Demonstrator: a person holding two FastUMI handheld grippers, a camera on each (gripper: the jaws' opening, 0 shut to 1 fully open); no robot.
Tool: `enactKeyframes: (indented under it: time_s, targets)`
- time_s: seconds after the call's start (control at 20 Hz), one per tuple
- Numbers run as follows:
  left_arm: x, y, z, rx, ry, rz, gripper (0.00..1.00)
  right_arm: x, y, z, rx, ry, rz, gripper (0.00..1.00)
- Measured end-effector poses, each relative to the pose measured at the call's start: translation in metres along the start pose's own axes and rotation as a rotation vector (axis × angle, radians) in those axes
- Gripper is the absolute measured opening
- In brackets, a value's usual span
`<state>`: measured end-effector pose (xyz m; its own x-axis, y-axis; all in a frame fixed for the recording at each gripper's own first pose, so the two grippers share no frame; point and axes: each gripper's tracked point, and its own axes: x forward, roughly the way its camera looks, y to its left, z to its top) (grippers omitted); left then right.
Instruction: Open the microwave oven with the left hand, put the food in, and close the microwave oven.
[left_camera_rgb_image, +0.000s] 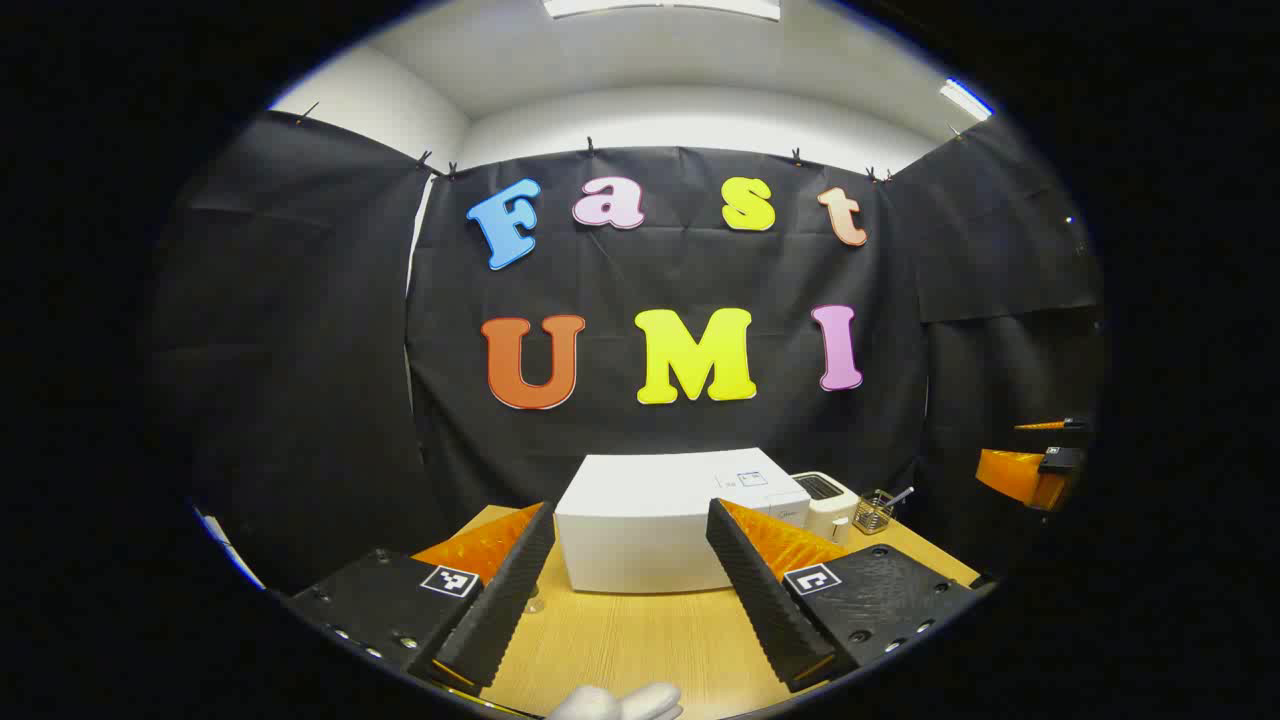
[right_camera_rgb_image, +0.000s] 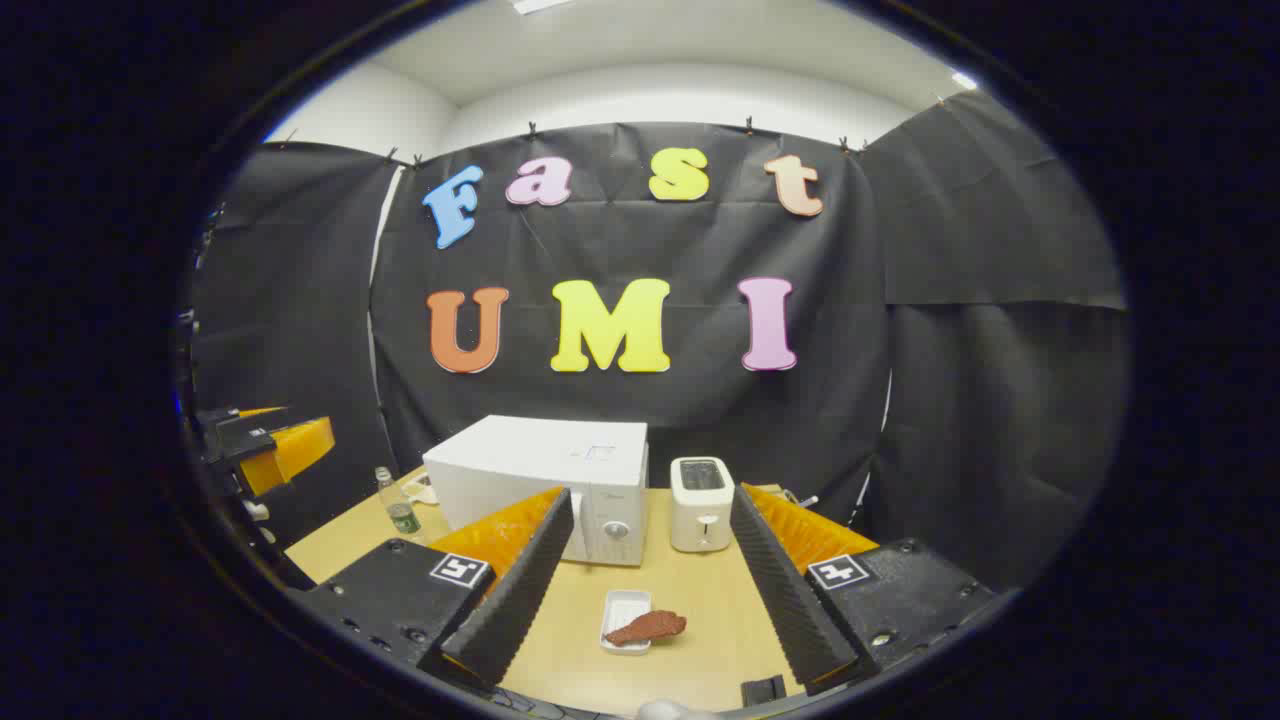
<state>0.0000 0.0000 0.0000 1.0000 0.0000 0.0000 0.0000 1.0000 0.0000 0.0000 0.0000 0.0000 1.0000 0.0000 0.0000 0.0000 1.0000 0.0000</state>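
The white microwave (left_camera_rgb_image: 640, 530) (right_camera_rgb_image: 540, 470) stands at the back of the wooden table (left_camera_rgb_image: 640, 640) with its door shut. A reddish-brown piece of food (right_camera_rgb_image: 648, 626) lies across a small white tray (right_camera_rgb_image: 622, 608) in front of the microwave, low between my right gripper's fingers. My right gripper (right_camera_rgb_image: 652, 493) is open and holds nothing. My left gripper (left_camera_rgb_image: 630, 508) is also open and empty, facing the microwave's side from a short way off. In the right gripper view the left gripper (right_camera_rgb_image: 270, 445) hangs at the far left. The right gripper (left_camera_rgb_image: 1030, 470) sits at the far right of the left gripper view.
A white toaster (right_camera_rgb_image: 700, 503) (left_camera_rgb_image: 830, 500) stands just right of the microwave. A wire holder with utensils (left_camera_rgb_image: 875, 512) is beyond it. A small bottle (right_camera_rgb_image: 400, 510) stands left of the microwave. A gloved hand (left_camera_rgb_image: 615, 703) shows at the bottom edge.
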Motion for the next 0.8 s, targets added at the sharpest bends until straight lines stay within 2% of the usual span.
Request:
enactKeyframes:
  time_s: [0.35, 0.4, 0.45, 0.8]
  targets:
    - [0.008, 0.003, -0.007, -0.003, 0.009, 0.026, 0.95, 0.010, -0.001, 0.006, -0.010, -0.003, 0.017, 1.00]
    - [0.010, 0.003, -0.007, -0.001, 0.010, 0.028, 0.95, 0.011, -0.003, 0.005, -0.011, -0.004, 0.020, 0.96]
    - [0.011, 0.001, -0.007, -0.001, 0.008, 0.028, 0.95, 0.013, -0.004, 0.006, -0.013, -0.003, 0.020, 1.00]
    - [0.032, -0.019, -0.023, 0.023, 0.008, 0.007, 0.95, 0.023, -0.020, 0.014, 0.000, -0.009, 0.009, 1.00]
